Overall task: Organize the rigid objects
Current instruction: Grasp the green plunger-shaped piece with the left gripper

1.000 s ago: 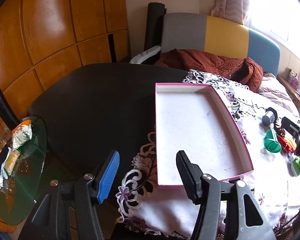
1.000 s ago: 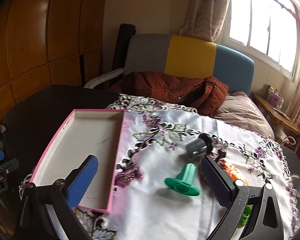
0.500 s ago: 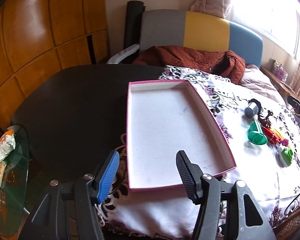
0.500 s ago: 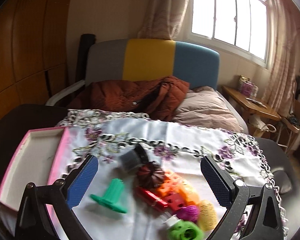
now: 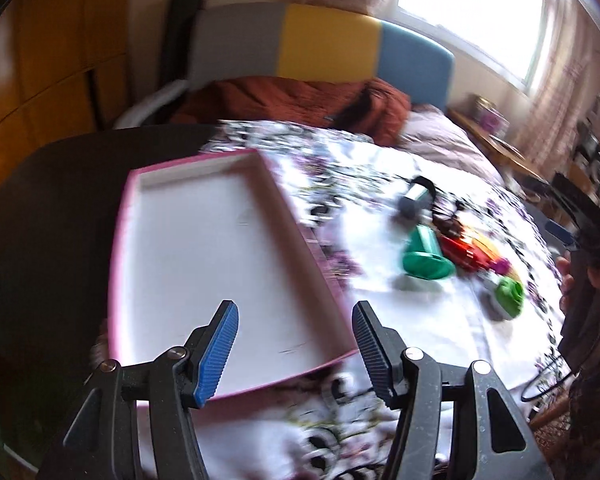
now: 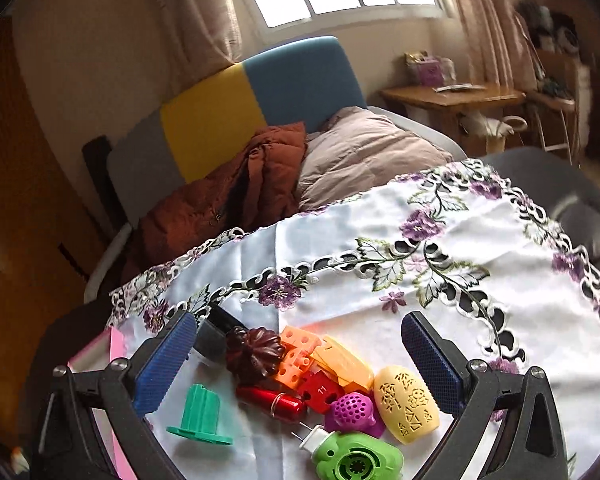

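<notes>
Left wrist view
Left hand-held gripper: spread, nothing between the pads.
Tray: pink-rimmed, white inside, bare; straight ahead of the jaws, near edge under the blue pad.
Cloth: flowered white, under the tray's right side, covering the worktop to the right.
Toys: clustered ahead and to the right of the jaws, well apart from the tray; green spool nearest, grey cap beyond it, rest blurred.

Right wrist view
Right hand-held gripper: spread wide, pinching nothing.
Pile: directly between and just ahead of the pads; brown flower mould, orange block, red tube, yellow egg, purple ball, green toy nearest the camera.
Spool: beside the left pad, standing on its flange.
Tray corner: low left, behind the left pad.

Step in hand
Judged: approach to a first pick; tray bare, nothing sorted yet.

Next move
Likely: lowering the right jaws over one piece on the edge of the pile, closing, carrying left to the tray.
Care: pieces touching, so a neighbour could be dragged along; round ones may roll.
</notes>
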The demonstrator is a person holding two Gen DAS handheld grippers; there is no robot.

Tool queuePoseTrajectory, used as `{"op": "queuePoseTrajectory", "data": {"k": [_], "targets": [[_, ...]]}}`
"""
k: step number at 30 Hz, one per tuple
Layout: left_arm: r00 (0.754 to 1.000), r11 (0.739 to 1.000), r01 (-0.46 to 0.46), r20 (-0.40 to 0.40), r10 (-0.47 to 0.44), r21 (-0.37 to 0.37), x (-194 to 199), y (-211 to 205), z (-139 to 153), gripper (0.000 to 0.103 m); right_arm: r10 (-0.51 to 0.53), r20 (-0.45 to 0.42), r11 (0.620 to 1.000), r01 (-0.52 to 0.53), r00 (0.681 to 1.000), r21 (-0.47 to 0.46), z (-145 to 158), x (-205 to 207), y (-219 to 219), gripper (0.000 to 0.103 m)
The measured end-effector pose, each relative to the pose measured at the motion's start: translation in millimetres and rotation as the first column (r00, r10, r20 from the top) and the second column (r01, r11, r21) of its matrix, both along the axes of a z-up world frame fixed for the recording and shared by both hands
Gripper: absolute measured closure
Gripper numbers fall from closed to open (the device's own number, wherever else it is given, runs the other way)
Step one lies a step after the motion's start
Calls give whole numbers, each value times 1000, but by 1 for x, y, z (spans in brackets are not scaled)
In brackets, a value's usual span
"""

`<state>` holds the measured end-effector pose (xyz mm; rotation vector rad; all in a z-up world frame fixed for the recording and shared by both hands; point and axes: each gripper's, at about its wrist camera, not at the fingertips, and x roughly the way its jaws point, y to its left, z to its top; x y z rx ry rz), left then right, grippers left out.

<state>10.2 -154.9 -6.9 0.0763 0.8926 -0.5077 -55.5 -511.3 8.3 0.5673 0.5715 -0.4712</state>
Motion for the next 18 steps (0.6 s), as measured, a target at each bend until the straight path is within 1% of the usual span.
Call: {"op": "queuePoseTrajectory", "data": {"k": [3, 6, 10, 13, 18], "targets": [[996, 997, 79, -47, -79, -15, 4, -28, -5, 43, -15, 4, 999, 15, 1000, 29, -2, -3, -6, 0], [983, 986, 163, -80, -164, -19, 10, -63, -10, 43, -12, 5, 999, 12, 1000, 44, -3, -4, -8, 0], [969, 976, 216, -119, -217, -21, 24, -98, -14, 43, 6, 2, 999, -6, 1000, 54, -4, -2, -6, 0], [960, 968, 252, -129, -249, 7, 34, -128, -18, 43, 5, 7, 998, -5, 1000, 58, -4, -2, -7, 0], [945, 952, 302, -153, -290, 57, 51, -172, -35, 43, -25, 29, 996, 23, 999, 89, -4, -8, -15, 0]]}}
